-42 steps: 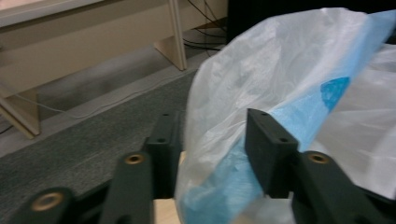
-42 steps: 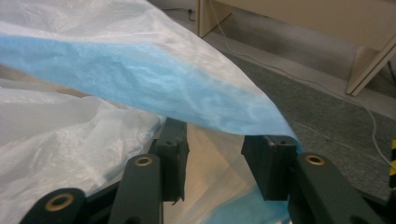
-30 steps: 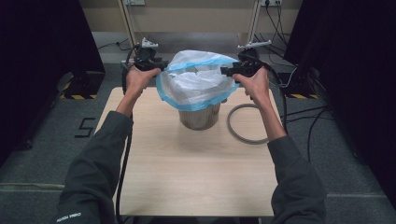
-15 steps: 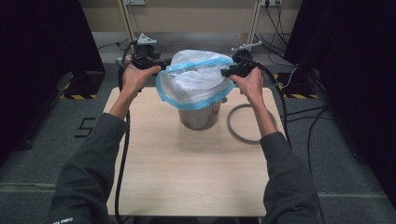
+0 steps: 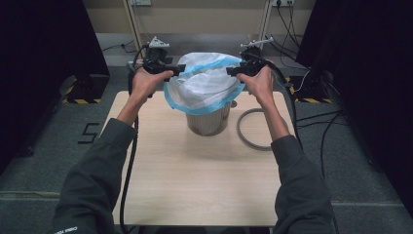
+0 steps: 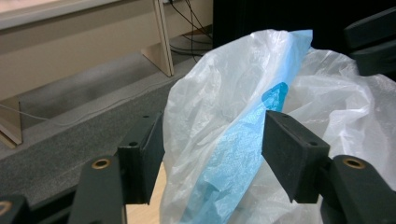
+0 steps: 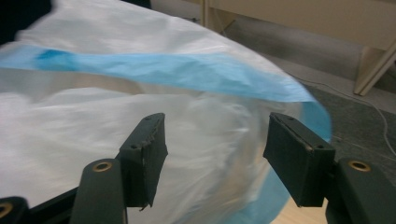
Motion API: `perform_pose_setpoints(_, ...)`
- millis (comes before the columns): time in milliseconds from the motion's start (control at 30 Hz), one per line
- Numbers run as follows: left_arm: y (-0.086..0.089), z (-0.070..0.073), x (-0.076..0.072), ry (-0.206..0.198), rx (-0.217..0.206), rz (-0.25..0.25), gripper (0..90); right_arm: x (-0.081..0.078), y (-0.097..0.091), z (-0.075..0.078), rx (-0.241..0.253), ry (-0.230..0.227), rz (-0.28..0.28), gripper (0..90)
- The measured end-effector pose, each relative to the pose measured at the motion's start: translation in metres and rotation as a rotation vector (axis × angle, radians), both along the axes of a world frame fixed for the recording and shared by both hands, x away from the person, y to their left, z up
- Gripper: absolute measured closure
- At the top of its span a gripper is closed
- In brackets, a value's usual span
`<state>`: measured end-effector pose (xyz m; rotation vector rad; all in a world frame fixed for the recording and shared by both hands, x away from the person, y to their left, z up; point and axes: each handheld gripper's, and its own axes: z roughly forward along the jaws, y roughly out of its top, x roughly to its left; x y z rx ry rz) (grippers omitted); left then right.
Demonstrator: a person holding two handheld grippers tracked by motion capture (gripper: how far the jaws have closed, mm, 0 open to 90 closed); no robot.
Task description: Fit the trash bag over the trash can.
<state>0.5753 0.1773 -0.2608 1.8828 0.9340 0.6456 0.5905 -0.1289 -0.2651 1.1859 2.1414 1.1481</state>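
A metal bin (image 5: 209, 121) stands at the far middle of the table, lined with a white plastic bag (image 5: 204, 85) that has a blue rim and puffs up over its top. My left gripper (image 5: 179, 68) is at the bag's left top edge. Its jaws have just been opening, and in the left gripper view (image 6: 212, 140) the blue rim (image 6: 233, 154) runs loose between the pads without being pressed. My right gripper (image 5: 232, 71) is at the bag's right top edge. Its jaws (image 7: 215, 140) have also just been opening, with the bag (image 7: 93, 112) bulging behind the gap, untouched.
The light wooden table (image 5: 195, 190) is bare on the near side. A grey hose loop (image 5: 249, 132) lies right of the bin. Cables trail from both grippers. Dark curtains flank the table, and grey floor with desk legs lies beyond the far edge.
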Motion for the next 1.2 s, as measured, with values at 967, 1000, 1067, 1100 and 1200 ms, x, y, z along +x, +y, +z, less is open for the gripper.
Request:
perform_pose_setpoints(967, -0.023, 0.002, 0.001, -0.008, 0.029, -0.055, 32.4, 0.000, -0.009, -0.004, -0.015, -0.042, -0.028, 36.5)
perform_pose_setpoints(1000, -0.026, 0.001, 0.001, -0.007, 0.035, -0.060, 31.2, -0.009, -0.006, -0.002, -0.007, -0.041, -0.024, 35.9)
perform_pose_setpoints(1067, -0.034, -0.002, 0.003, -0.018, 0.079, -0.065, 31.0, -0.017, -0.002, -0.003, -0.018, -0.031, -0.010, 35.8)
perform_pose_setpoints(1100, -0.036, -0.003, 0.006, -0.037, 0.110, -0.048, 31.1, -0.021, 0.000, -0.004, -0.029, -0.035, -0.004, 35.8)
perform_pose_setpoints(1200, -0.037, -0.009, 0.012, -0.020, 0.149, -0.039, 47.8, -0.025, 0.004, -0.007, -0.051, -0.037, 0.000, 35.8)
